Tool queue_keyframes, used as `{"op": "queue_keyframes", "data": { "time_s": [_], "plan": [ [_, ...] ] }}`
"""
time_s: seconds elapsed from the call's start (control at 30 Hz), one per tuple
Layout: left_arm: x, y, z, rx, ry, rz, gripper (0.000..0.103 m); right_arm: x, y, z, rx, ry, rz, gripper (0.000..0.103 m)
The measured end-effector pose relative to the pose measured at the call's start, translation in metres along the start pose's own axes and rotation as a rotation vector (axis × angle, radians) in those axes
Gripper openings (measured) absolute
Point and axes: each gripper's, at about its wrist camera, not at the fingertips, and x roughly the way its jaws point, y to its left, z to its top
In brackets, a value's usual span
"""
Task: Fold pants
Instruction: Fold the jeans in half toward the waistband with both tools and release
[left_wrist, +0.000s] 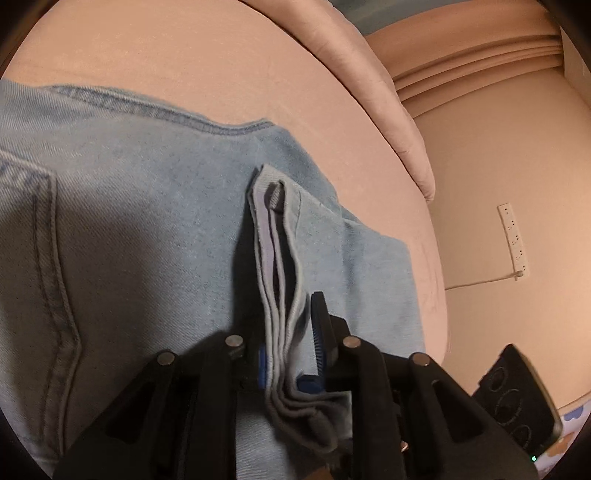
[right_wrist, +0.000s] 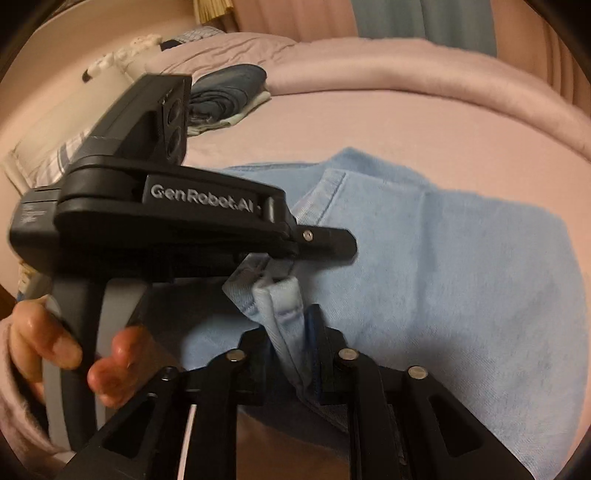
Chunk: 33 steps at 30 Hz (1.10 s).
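Light-blue jeans (left_wrist: 147, 229) lie spread on a pink bed (left_wrist: 184, 55), a back pocket at the left. My left gripper (left_wrist: 290, 347) is shut on a folded edge of several denim layers (left_wrist: 280, 258) that stands up between its blue pads. In the right wrist view the jeans (right_wrist: 443, 277) fill the middle. My right gripper (right_wrist: 284, 332) is shut on an upright fold of the edge (right_wrist: 282, 299). The left gripper (right_wrist: 343, 245) reaches in from the left just above that fold, with a hand (right_wrist: 55, 347) on its handle.
A pile of folded clothes (right_wrist: 229, 96) and a pillow (right_wrist: 48, 155) lie at the far left of the bed. A rolled pink blanket (right_wrist: 443, 92) runs along the back. Beyond the bed's right edge lies a white power strip (left_wrist: 513, 240). A black camera housing (left_wrist: 517, 398) shows at lower right.
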Motion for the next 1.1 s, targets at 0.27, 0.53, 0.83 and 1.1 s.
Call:
{"op": "queue_keyframes", "data": {
  "time_s": [0.27, 0.53, 0.83, 1.1],
  "plan": [
    [-0.047, -0.033, -0.011, 0.230, -0.094, 0.155, 0.059, -0.073, -0.054, 0.000, 0.218, -0.068, 0.238, 0.048],
    [0.000, -0.087, -0.044, 0.450, 0.052, 0.091, 0.057, -0.079, -0.142, 0.043, 0.308, -0.078, -0.030, 0.028],
    [0.034, -0.072, -0.073, 0.494, 0.156, 0.108, 0.057, -0.033, -0.169, 0.036, 0.324, 0.060, -0.103, 0.000],
    [0.017, -0.050, -0.059, 0.435, 0.169, 0.079, 0.056, -0.087, -0.122, 0.008, 0.225, -0.011, -0.048, 0.000]
  ]
}}
